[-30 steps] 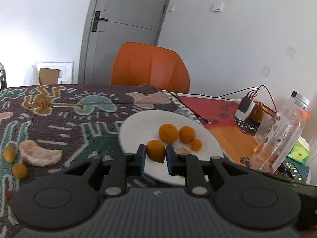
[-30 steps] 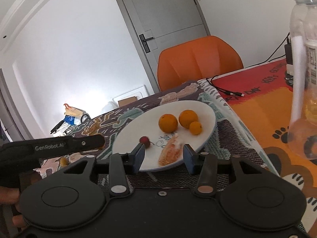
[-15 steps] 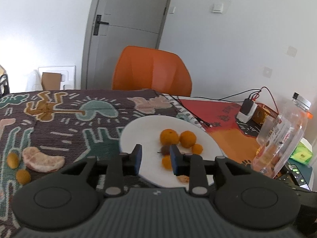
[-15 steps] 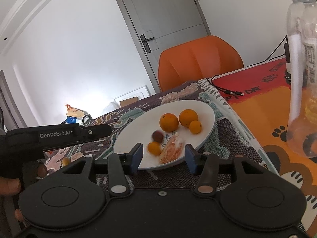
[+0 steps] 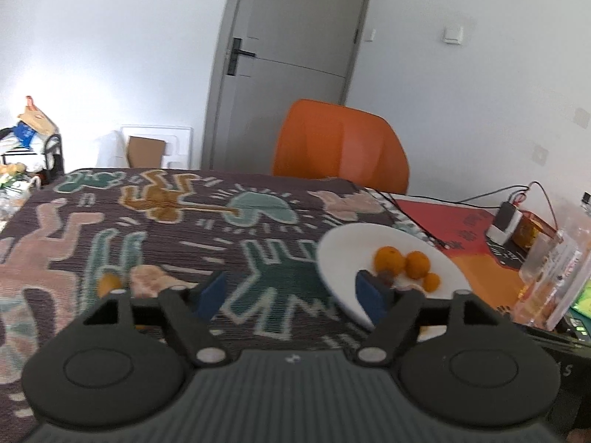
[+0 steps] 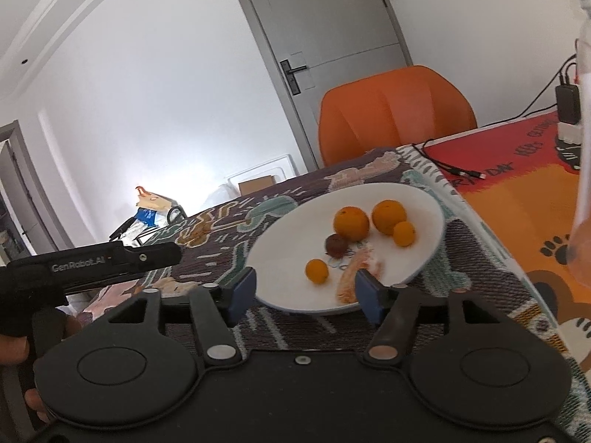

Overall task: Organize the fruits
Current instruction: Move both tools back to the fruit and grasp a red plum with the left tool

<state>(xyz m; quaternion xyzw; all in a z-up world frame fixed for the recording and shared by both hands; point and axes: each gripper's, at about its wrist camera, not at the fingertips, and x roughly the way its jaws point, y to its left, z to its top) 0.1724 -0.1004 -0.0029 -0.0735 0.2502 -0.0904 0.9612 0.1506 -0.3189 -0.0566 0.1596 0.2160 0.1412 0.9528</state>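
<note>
**Loose fruit left of the plate: go soft on the peeled bit**

You're at a table under a busy patterned cloth, grey door and orange chair behind it. Take the white plate as your landmark. On it sit two oranges, a smaller one beside them, a dark round fruit, another small orange nearer you and a peeled segment at the near rim.

Still on the cloth, well left of the plate: a peeled chunk with a small orange fruit just beside it, both partly hidden behind your left gripper. That gripper is spread wide and empty, over the cloth just left of the plate. Your right gripper is spread and empty too, at the plate's near rim.

My guess on handling: the little orange is light, round and smooth, so pinch it across the middle or it'll squirt out. The peeled chunk looks soft and wet; take it across its widest part and squeeze gently, or you'll mash it.
</note>
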